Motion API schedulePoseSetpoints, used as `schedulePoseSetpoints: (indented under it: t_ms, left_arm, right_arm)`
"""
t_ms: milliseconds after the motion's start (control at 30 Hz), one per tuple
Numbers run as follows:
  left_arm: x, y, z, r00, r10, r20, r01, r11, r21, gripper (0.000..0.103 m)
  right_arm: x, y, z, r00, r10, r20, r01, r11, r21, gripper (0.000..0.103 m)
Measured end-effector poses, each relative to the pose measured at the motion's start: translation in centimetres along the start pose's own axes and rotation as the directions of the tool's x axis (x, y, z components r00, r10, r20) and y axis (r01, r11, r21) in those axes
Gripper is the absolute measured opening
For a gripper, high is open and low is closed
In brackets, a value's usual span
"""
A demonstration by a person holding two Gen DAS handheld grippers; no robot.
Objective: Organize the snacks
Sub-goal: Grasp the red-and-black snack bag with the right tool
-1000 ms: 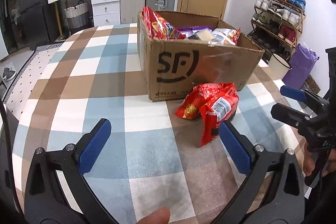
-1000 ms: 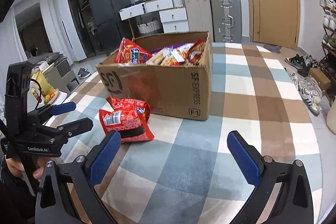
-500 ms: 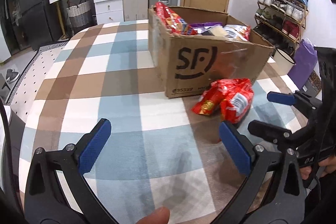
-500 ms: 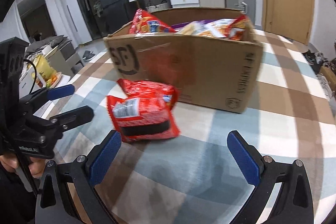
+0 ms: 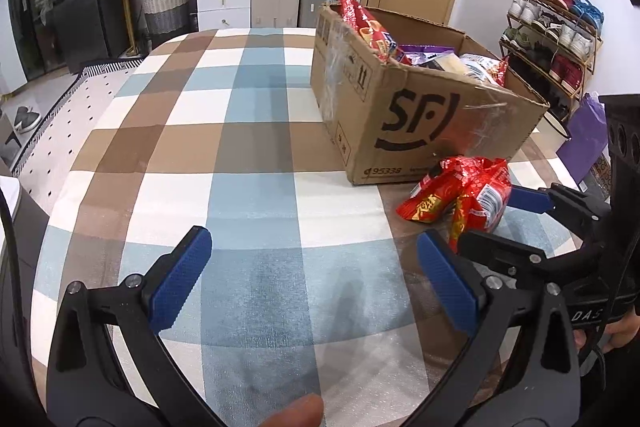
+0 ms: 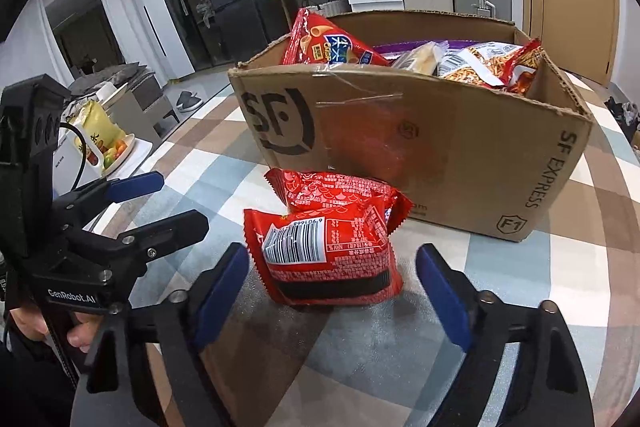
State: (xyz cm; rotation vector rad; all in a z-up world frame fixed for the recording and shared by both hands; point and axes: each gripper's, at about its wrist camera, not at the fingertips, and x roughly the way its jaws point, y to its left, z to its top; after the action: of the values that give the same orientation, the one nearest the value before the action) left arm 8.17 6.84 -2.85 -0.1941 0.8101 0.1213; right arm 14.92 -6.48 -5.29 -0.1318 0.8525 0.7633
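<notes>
Now the right gripper (image 6: 332, 291) has been closing its jaws around a red snack bag (image 6: 328, 259), not squeezing yet. Bag sits by the box (image 6: 440, 147). Left gripper (image 5: 312, 275) is wide open, empty.

Right gripper (image 6: 332, 291) angled downward, jaws just closing in, pads not pressing anything. Left gripper (image 5: 316, 275) to its left, angled downward, jaws wide, empty. A hand (image 6: 52, 331) grips each handle.
</notes>
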Motion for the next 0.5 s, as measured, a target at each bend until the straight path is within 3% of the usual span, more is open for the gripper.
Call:
schedulePoseSetpoints:
  t_ms: [167,267,400,467,500]
  left_arm:
    - [0.2,0.1,-0.1,1.000,0.000,0.000,0.000,1.000,-0.008,0.102]
    - [0.3,0.0,-0.1,1.000,-0.015,-0.007,0.015,1.000,-0.018,0.102]
    - [0.5,-0.6,-0.3,1.000,-0.016,-0.009,0.016,1.000,-0.006,0.102]
    - [0.7,-1.0,-0.4,1.000,-0.020,-0.013,0.020,1.000,-0.003,0.102]
    - [0.7,-1.2,-0.4,1.000,-0.024,-0.015,0.024,1.000,0.001,0.102]
  right_arm:
    - [-0.1,0.1,-0.1,0.999,0.031,0.007,-0.031,1.000,-0.005,0.069]
    - [-0.7,0.0,-0.4,0.999,0.042,0.019,-0.042,0.999,-0.014,0.050]
    - [-1.6,-0.1,-1.1,0.998,0.046,0.039,-0.044,0.998,-0.039,0.042]
    - [-2.2,-0.5,-1.5,0.997,0.051,0.050,-0.050,0.998,-0.033,0.024]
    - [-2.5,-0.7,-1.6,0.997,0.052,0.054,-0.050,0.998,-0.030,0.022]
